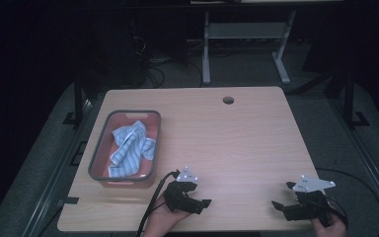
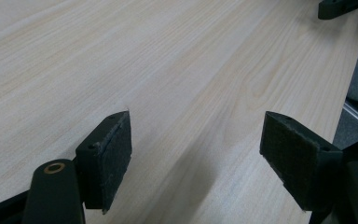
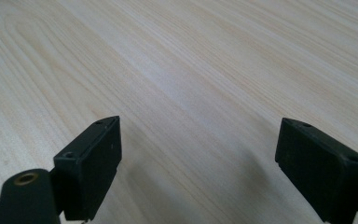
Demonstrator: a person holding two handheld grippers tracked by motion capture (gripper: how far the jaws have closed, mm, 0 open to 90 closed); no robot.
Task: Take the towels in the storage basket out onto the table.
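left of the grippers, a striped cloth (image 1: 131, 148) lies crumpled in a grey bin (image 1: 98, 148) on the tabletop (image 1: 237, 143); right of it, the left gripper (image 1: 197, 203) and right gripper (image 1: 281, 207) rest released, empty, seemingly parked.

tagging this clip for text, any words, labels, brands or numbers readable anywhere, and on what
None can be read.
The basket, the striped cloth in it and the wooden table bear no print.
The left gripper and right gripper, both open and empty, carry plain grey plates with no readable marking.
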